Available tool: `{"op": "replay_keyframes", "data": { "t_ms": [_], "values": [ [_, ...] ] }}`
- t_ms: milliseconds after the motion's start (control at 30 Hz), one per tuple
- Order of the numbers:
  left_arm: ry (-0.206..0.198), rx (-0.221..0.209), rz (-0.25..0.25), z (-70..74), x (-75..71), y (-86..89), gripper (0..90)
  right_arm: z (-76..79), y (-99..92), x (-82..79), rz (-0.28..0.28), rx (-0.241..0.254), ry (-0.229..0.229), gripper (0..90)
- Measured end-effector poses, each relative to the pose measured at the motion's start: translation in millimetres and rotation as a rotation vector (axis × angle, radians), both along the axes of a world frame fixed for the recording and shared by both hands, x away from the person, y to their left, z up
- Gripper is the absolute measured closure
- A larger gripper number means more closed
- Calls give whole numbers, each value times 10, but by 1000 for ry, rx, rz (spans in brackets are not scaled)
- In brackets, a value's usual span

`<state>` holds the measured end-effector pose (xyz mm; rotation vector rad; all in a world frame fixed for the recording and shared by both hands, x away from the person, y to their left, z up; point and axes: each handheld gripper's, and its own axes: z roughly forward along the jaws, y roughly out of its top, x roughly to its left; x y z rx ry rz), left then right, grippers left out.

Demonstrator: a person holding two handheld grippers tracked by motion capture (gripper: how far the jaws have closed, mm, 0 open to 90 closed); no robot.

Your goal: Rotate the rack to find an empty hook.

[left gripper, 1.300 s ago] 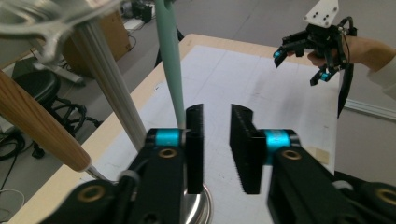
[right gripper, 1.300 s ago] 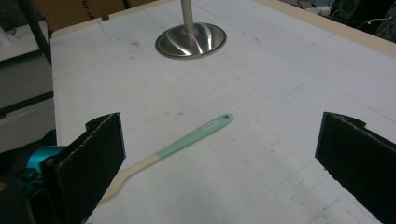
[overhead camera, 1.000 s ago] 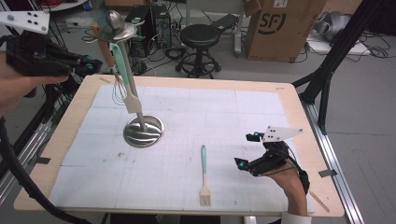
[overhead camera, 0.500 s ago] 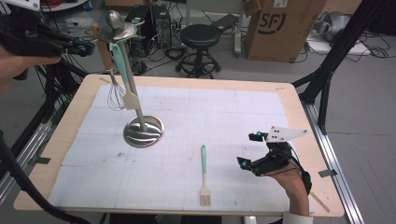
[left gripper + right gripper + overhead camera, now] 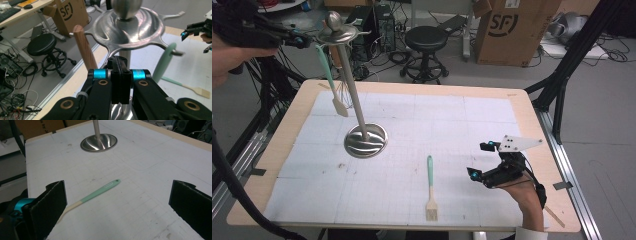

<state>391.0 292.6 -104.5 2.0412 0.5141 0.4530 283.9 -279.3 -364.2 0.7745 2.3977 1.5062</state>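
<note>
The steel utensil stand point(image 5: 357, 95) rises from its round base near the table's point(image 5: 522, 115) far left corner, a mint spatula point(image 5: 332, 82) and a wooden-handled whisk point(image 5: 83, 48) hanging from its hooks. A second mint spatula point(image 5: 430, 187) lies flat near the near edge (bare mat all round it). The left gripper point(image 5: 120, 72), pressed together and empty, hovers beside the stand's top. The right gripper point(image 5: 492, 162), spread wide, holds nothing near the near right corner.

Overhead camera, 2 close gripper cameras
</note>
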Motion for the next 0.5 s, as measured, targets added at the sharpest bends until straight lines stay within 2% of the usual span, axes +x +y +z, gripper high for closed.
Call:
{"op": "replay_keyframes", "data": {
  "t_ms": [167,500],
  "values": [
    [1,9,-3,10,-16,-31,900,2,-31,-4,-9,3,1,0],
    [10,-6,13,13,-248,65,900,17,-44,-11,-13,10,-9,0]
  ]
}}
